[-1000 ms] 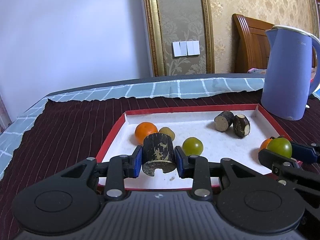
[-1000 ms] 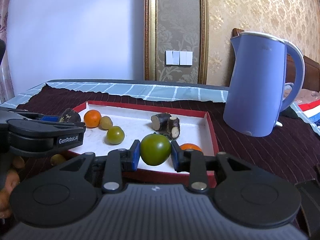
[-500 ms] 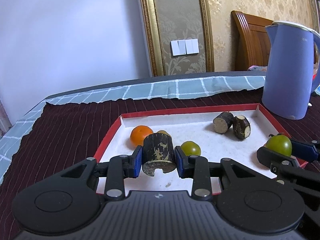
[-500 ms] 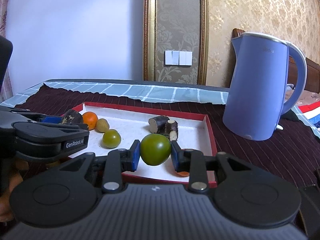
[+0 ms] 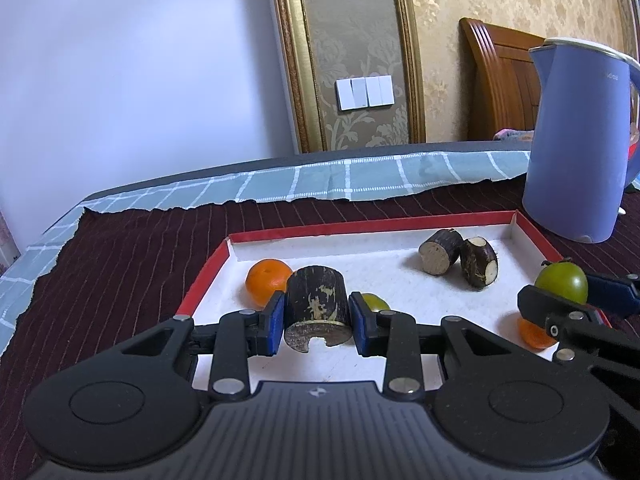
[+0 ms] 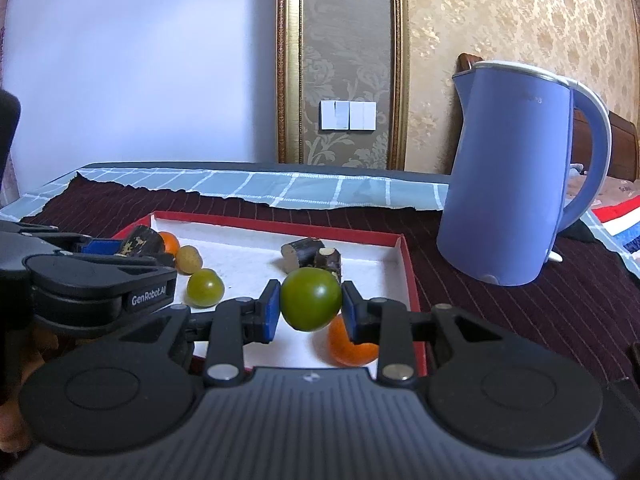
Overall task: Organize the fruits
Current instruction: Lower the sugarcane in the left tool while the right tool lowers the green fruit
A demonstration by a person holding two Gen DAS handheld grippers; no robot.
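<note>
Left claw, jaws clamped on a dark sugarcane segment held upright, its long axis vertical and its chipped cut end facing down. It hangs over the near left part of the red-rimmed tray, just before an orange. Right claw, jaws clamped on a green tomato, hangs over the tray's near right part, above a second orange. Two further sugarcane pieces lie on their sides at the far right of the tray, nearer the right claw than the left; a match with them would carry the held segment forward and to the right. A smaller green tomato and a pale round fruit lie mid-tray. Legible writing: "GenRobot.AI" on the left claw's body in the right wrist view. The blue kettle bears a faint mark, unreadable.
</note>
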